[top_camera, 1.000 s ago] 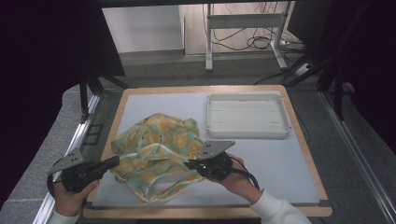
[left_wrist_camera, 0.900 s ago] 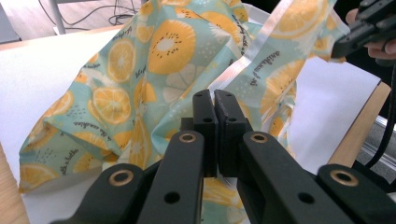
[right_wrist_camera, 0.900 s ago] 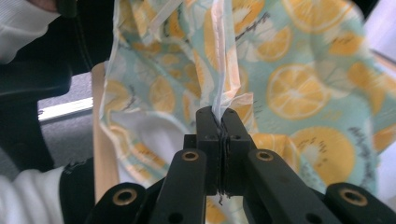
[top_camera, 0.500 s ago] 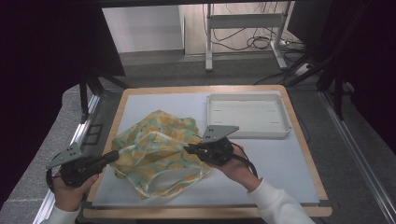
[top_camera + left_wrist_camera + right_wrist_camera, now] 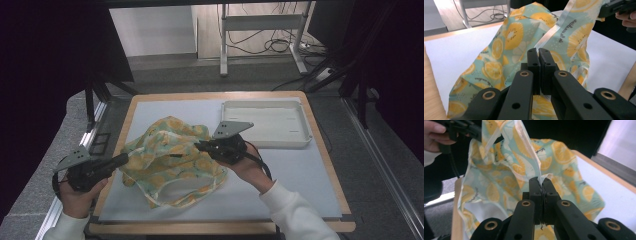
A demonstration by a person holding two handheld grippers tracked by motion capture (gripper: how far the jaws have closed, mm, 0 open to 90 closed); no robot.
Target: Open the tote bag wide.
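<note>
Right away we notice the cloth [image 5: 170, 160]: a thin, limp fabric printed with orange citrus slices on pale mint green, edged with a glossy white ribbon trim, and rumpled into soft folds. From the high view it sits at the middle-left of the white table mat [image 5: 300, 180], which is smooth and matte inside a light wooden frame. Part of it is lifted into a loose tent while its lower hem trails on the mat toward 6 o'clock. At 2 o'clock from the cloth we see a shallow white plastic tray [image 5: 265, 122], rectangular with rounded corners, well apart from the fabric. We find the left gripper [image 5: 122, 159] at 9 o'clock of the cloth, its black jaws pinched together on the fabric's edge; in the left gripper view [image 5: 539, 53] the white trim runs up from between them. The left hand [image 5: 77, 192] holds it low and nearly level, pointing toward 2 o'clock. We find the right gripper [image 5: 197, 145] at 3 o'clock of the cloth, raised off the mat, its jaws likewise clamped on the trimmed edge, as the right gripper view [image 5: 540, 181] confirms. The right hand [image 5: 247, 167] wraps its body, and the white-sleeved forearm angles in from 5 o'clock.
</note>
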